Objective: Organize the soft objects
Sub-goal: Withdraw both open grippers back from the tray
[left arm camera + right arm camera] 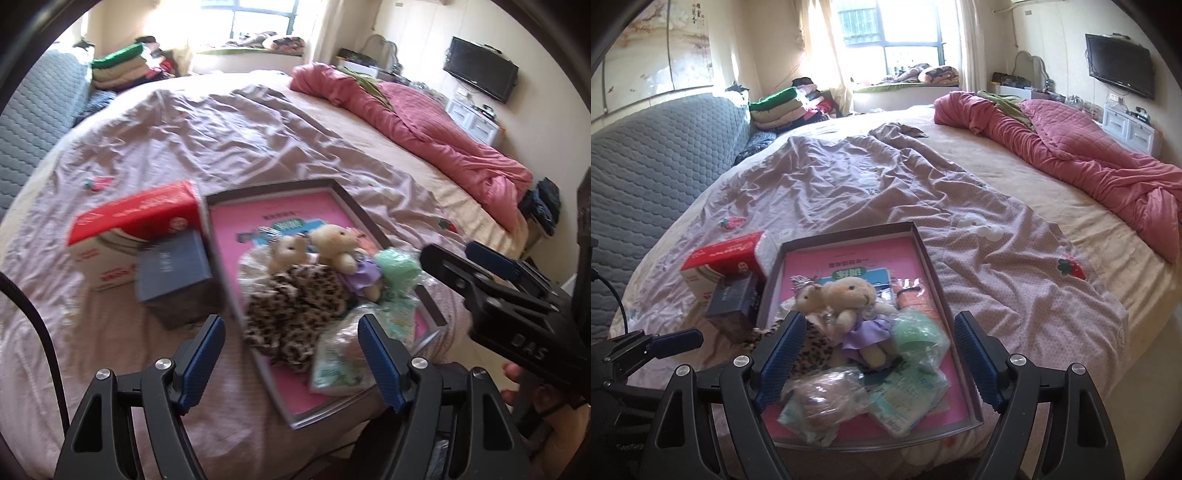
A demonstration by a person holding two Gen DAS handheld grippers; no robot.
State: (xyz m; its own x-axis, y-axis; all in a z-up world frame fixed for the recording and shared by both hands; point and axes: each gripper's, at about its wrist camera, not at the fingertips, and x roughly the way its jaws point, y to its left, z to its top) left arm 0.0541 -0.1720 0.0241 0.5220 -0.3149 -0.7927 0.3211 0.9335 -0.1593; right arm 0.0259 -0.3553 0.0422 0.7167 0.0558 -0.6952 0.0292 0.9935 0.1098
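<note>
A wide bed (pixel 1015 206) fills the room ahead of both grippers, spread with a crumpled pale sheet (pixel 849 192) printed with strawberries. A rumpled red quilt (pixel 1089 155) lies along the bed's far right, well away from either gripper.

Directly ahead of and below the right gripper (pixel 875 358) sits a shallow grey tray (pixel 925 258) with a pink lining, resting on the sheet at the bed's near edge. To the left of the tray, touching its wall, stands a red and white box (pixel 727 258), with a smaller dark box (pixel 733 299) leaning against it.

The soft objects are piled in the near half of the tray: a leopard-print fabric piece (pixel 295 310) just ahead of the left gripper (pixel 291 354), a cream teddy bear (pixel 855 299) in a purple dress beyond the right gripper's fingers, a smaller bear (pixel 809 299) beside it, a mint-green wrapped bundle (pixel 916 332), and clear plastic packets (pixel 827 402) nearest the gripper.

Both grippers hang above the tray with jaws spread wide and nothing between them. The right gripper shows at the right edge of the left wrist view, a hand (pixel 532 395) beneath it.
</note>
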